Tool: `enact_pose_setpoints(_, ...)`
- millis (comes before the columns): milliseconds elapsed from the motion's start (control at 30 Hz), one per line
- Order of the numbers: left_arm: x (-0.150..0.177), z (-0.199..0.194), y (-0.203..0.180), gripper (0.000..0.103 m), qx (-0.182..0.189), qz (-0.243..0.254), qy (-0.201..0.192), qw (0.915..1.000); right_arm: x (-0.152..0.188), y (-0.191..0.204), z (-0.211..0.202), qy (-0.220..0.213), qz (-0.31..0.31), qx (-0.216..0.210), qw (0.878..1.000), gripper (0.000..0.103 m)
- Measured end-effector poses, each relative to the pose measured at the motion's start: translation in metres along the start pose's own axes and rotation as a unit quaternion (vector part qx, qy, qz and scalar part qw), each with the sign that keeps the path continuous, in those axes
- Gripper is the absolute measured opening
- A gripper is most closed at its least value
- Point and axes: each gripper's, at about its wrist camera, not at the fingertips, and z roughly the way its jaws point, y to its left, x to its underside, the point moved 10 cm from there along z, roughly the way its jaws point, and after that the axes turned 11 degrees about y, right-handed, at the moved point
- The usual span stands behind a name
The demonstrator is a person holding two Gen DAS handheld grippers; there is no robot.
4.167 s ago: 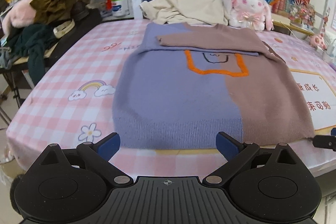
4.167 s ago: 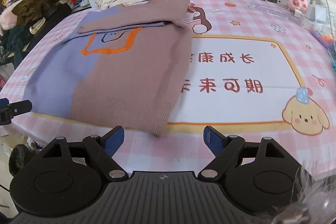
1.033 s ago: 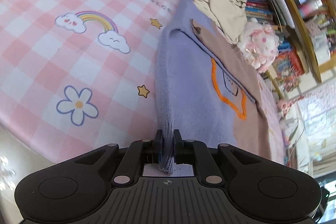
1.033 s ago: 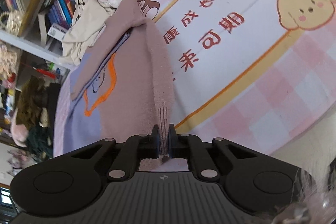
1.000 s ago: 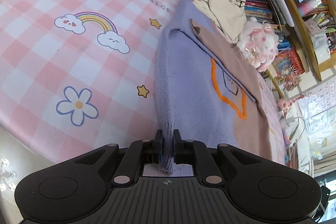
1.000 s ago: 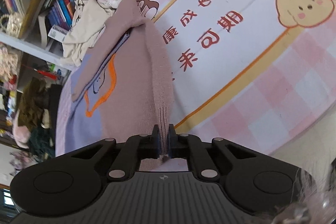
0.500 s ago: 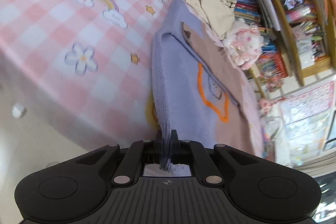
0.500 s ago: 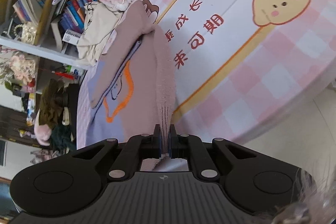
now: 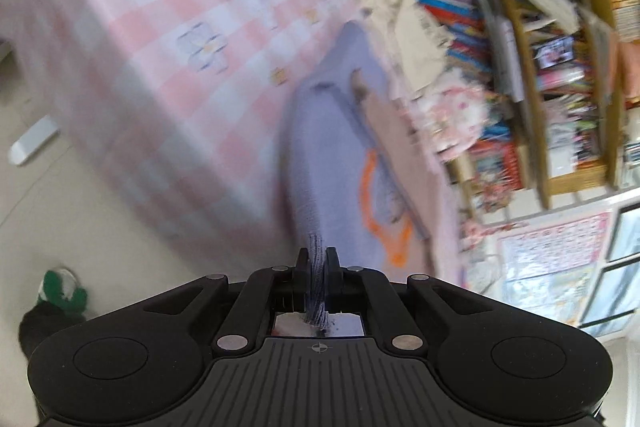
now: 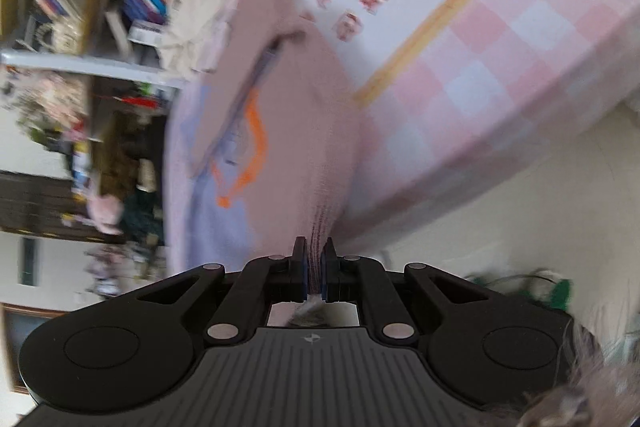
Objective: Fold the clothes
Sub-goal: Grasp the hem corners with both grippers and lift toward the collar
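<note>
Left wrist view: my left gripper [image 9: 318, 261] is pinching the lilac hem corner of the sweater [image 9: 340, 163].
Right wrist view: my right gripper [image 10: 314, 259] is pinching the mauve hem corner.
Sweater: hem raised off the counter [image 10: 500, 39]; far part lies on it, a sleeve folded across the chest.
Step, as I judge: hem-to-collar fold in hand.
Next: carry both corners level toward the collar; frames blurred, alignment uncertain.
</note>
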Motion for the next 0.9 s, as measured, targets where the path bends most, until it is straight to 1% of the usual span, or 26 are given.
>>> enact_pose_setpoints(67,-0.014,-0.003,-0.012,0.004,0.021,-0.005,-0.014,0.9997,-0.013,0.016,-0.004,-0.011,-0.005,-0.029,1.0,0.006)
enact_pose_setpoints(167,-0.046,-0.002,-0.035,0.004,0.063,-0.017,-0.038,0.9971,-0.04,0.042,-0.01,-0.038,-0.021,-0.057,0.997,0.006)
enact_pose_setpoints(267,-0.078,0.003,-0.063,0.004,0.1,-0.009,-0.056,0.9933,-0.072,0.067,-0.015,-0.07,-0.025,-0.087,0.993,0.006)
enact_pose_setpoints(300,-0.089,0.006,-0.074,0.004,0.109,-0.001,-0.059,0.9922,-0.083,0.075,-0.016,-0.08,-0.029,-0.092,0.992,0.006)
enact_pose_setpoints(367,-0.112,0.013,-0.094,0.004,0.123,0.018,-0.063,0.9903,-0.106,0.091,-0.016,-0.101,-0.04,-0.088,0.99,0.006)
enact_pose_setpoints(433,-0.132,0.024,-0.106,0.004,0.121,0.03,-0.06,0.9904,-0.129,0.105,-0.014,-0.118,-0.05,-0.081,0.988,0.006)
enact_pose_setpoints(600,-0.182,0.056,-0.128,0.004,0.119,0.044,-0.049,0.9907,-0.181,0.128,0.001,-0.14,-0.06,-0.058,0.987,0.007)
enact_pose_setpoints(633,-0.185,0.058,-0.125,0.004,0.112,0.046,-0.045,0.9916,-0.19,0.13,0.006,-0.142,-0.059,-0.052,0.987,0.007)
enact_pose_setpoints(733,-0.204,0.078,-0.121,0.005,0.077,0.047,-0.031,0.9954,-0.215,0.13,0.023,-0.143,-0.05,-0.036,0.988,0.007)
enact_pose_setpoints(900,-0.224,0.102,-0.105,0.005,0.061,0.023,-0.007,0.9978,-0.244,0.122,0.049,-0.142,-0.033,-0.015,0.989,0.007)
